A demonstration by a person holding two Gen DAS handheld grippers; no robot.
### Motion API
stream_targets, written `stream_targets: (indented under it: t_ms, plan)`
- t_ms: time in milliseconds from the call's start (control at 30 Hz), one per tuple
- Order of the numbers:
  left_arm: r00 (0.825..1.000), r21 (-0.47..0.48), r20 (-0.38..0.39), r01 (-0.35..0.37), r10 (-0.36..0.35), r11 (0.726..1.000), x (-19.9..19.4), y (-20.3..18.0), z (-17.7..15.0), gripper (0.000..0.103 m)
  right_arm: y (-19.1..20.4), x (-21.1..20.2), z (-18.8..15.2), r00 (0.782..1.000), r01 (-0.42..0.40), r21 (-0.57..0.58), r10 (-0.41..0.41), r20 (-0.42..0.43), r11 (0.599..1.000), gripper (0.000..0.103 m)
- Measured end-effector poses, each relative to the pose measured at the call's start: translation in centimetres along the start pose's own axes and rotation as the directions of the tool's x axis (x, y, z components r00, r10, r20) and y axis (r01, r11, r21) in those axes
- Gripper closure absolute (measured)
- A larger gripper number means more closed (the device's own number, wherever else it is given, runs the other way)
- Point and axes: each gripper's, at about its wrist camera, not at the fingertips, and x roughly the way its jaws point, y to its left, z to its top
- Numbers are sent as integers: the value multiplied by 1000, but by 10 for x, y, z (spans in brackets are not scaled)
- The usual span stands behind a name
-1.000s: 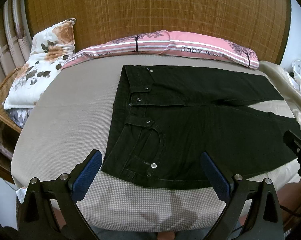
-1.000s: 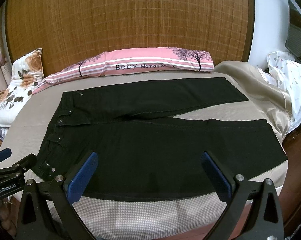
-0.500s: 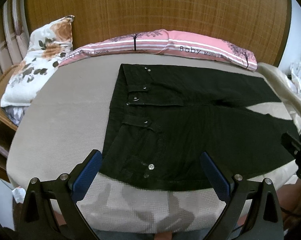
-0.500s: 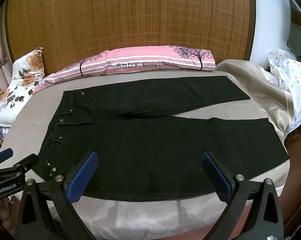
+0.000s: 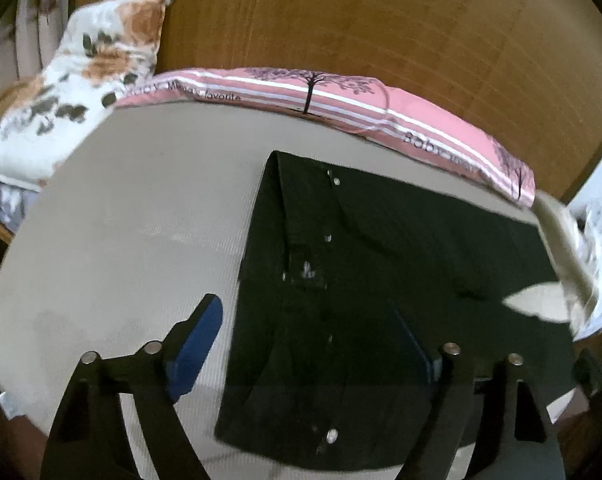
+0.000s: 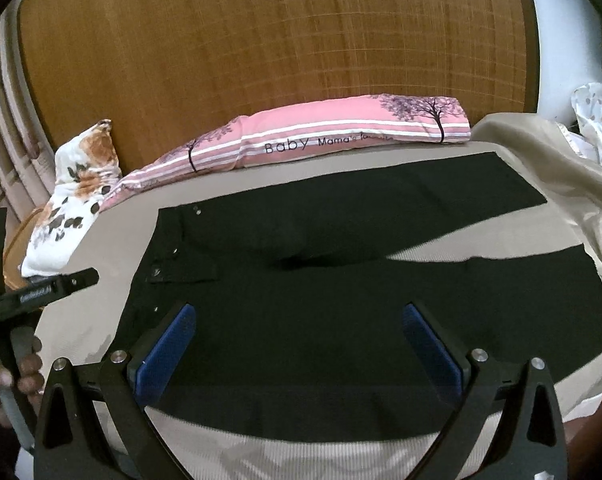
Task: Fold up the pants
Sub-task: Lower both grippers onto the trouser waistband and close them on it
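Black pants (image 6: 341, 280) lie spread flat on a beige-covered bed (image 5: 133, 208), waistband toward the floral pillow (image 6: 77, 184) and both legs running out toward the cream blanket (image 6: 541, 152) at the far side, with a narrow wedge of bed cover showing between them — no fold has yet been made. The left gripper (image 5: 313, 340) hangs over the waistband end, one blue pad above bare cover and the other above the dark cloth; its jaws have just been closing a little, yet they stand well apart with the fabric lying below, pressed by neither pad. The right gripper (image 6: 301, 344) hovers above the near leg, jaws wide and gripping nothing. In the right wrist view a hand (image 6: 21, 368) holds the left tool's handle at the picture's edge. A pink striped bolster (image 6: 341, 136) rests along the woven headboard (image 6: 261, 40) behind. By the look of it the work is at its very start: the garment is laid out and smoothed, and what remains is everything — bringing one leg over the other, then doubling the length into a compact stack. The left view is blurred.
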Motion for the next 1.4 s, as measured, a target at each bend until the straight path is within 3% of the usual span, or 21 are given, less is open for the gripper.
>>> stream_targets:
  t_ms: [200,333,467,767,933,1400]
  plan:
    - [989,-91,-52,134,-139,987,39,24,46,34,4,25,24,1000,7,-19,-7,-17,1000,1]
    - [960,-198,-93,244,-266,949,72,43,68,46,4,48,38,999,12,-18,-13,-41,1000,1]
    - [936,-275,-106,298,-336,914,100,58,85,48,3,70,50,998,7,-1,-7,-61,1000,1]
    - [909,-362,-122,332,-398,871,157,80,112,62,9,114,67,995,10,-1,-10,-102,1000,1]
    - [918,-371,-129,307,-376,877,179,90,120,63,14,135,73,993,4,-13,-6,-122,1000,1]
    - [873,-344,-162,388,-461,855,217,84,133,74,27,182,88,988,-13,-46,6,-155,999,1]
